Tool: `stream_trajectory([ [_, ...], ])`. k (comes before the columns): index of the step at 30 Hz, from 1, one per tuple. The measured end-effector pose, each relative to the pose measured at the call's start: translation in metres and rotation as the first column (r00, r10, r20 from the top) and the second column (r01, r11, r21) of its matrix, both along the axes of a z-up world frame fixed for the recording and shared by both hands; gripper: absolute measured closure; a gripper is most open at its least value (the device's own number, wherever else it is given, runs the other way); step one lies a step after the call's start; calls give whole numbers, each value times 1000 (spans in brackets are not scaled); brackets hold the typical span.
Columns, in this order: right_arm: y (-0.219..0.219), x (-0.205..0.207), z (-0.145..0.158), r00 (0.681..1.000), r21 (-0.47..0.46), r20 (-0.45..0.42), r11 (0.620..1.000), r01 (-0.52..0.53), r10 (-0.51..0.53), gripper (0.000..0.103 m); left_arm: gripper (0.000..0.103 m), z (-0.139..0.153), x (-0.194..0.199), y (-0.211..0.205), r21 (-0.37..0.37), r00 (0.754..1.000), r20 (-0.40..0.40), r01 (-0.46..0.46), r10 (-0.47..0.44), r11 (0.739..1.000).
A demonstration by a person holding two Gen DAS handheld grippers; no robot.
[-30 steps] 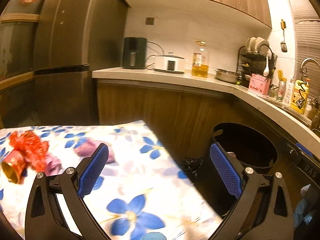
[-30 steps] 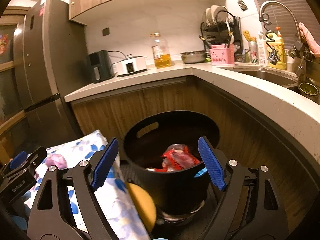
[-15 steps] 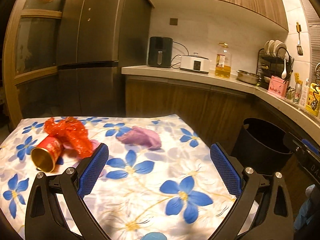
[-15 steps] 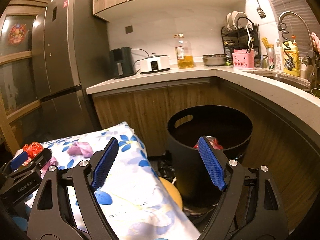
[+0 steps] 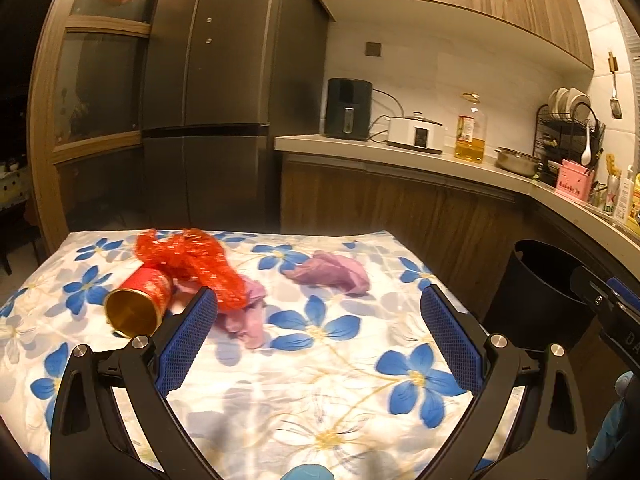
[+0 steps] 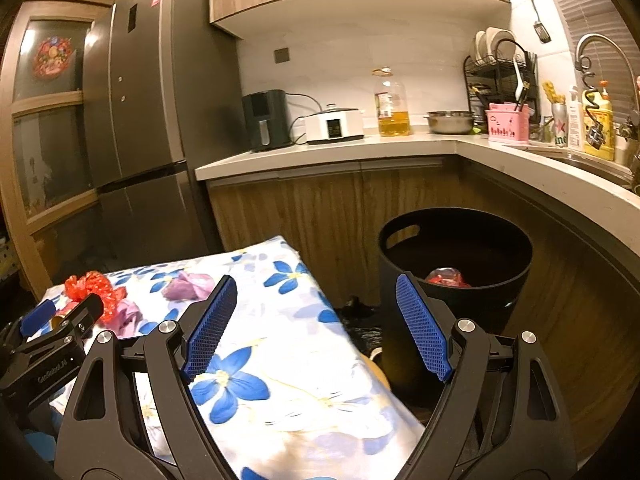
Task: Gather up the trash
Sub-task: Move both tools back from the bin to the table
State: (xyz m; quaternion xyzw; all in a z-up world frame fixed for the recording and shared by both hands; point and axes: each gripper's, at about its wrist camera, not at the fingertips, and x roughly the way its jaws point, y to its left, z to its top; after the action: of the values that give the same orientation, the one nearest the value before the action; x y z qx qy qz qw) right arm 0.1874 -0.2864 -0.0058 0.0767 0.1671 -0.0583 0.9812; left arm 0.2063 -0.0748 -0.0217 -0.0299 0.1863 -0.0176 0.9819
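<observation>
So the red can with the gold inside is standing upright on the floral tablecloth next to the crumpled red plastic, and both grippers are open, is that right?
Not quite. The red can with the gold inside lies on its side, not upright, its open mouth facing the camera, as the left wrist view shows. The rest holds: it rests on the floral tablecloth beside the crumpled red plastic, and the left gripper and right gripper are both open.

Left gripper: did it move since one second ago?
Yes. The left gripper swung left, from the bin to the table.
</observation>
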Motion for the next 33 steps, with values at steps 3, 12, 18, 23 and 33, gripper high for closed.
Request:
stream_trajectory([
  [3, 13, 2, -1, 1000, -7, 0, 1000, -23, 23, 22, 6, -2, 0, 14, 1, 1000, -3, -25, 25, 1000],
  [12, 58, 15, -6, 994, -25, -14, 994, -110, 110, 22, 6, -10, 8, 69, 24, 989, -8, -147, 147, 989],
  [18, 90, 27, -14, 984, -32, -30, 984, -174, 173, 22, 6, -14, 22, 108, 32, 978, -9, -207, 208, 978],
  [23, 114, 39, -17, 976, -30, -33, 976, -216, 215, 22, 6, -23, 39, 125, 31, 977, -40, -210, 211, 977],
  [33, 156, 68, -20, 957, -28, -23, 957, -289, 288, 22, 6, -39, 66, 149, -38, 961, -140, -244, 237, 969],
])
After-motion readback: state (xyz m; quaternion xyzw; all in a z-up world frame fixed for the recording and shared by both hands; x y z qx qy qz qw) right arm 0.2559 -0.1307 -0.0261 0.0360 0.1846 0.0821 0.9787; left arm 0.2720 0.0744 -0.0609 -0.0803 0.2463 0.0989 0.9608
